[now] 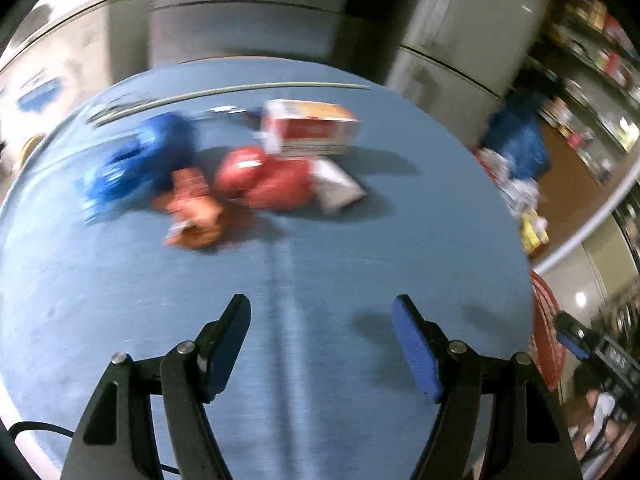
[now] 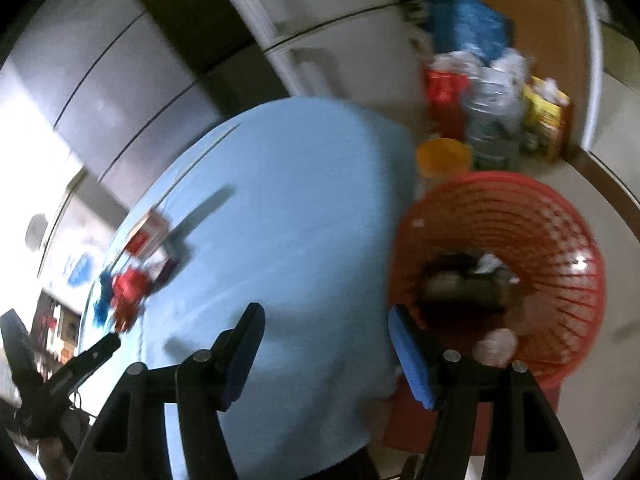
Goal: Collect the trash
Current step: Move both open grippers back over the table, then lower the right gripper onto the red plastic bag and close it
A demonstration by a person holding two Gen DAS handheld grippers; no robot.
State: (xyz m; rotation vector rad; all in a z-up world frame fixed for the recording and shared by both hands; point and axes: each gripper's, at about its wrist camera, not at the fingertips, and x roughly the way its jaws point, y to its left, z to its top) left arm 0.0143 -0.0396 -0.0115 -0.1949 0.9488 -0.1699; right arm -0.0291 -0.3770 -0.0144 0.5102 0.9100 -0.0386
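trash pile waiting, both tongs empty

the trash sits bunched at the far side of the round table with a blue cloth (image 1: 320,240): a crumpled blue plastic wrapper (image 1: 140,156), an orange crumpled packet (image 1: 192,208), a red crumpled bag (image 1: 264,180), a white flat wrapper (image 1: 338,184) and a red-and-white cardboard box (image 1: 312,128), all touching or overlapping. the left gripper (image 1: 322,340) hangs above bare cloth with its jaws spread wide, holding nothing, well short of the pile. the right gripper (image 2: 326,350) is likewise spread and empty, near the table edge beside the red slatted plastic basket (image 2: 520,220), which already holds some scraps. both views are blurred, so judging reach is risky: a pinch on overlapping wrappers could drag neighbours off the edge, or slip on crinkled film.
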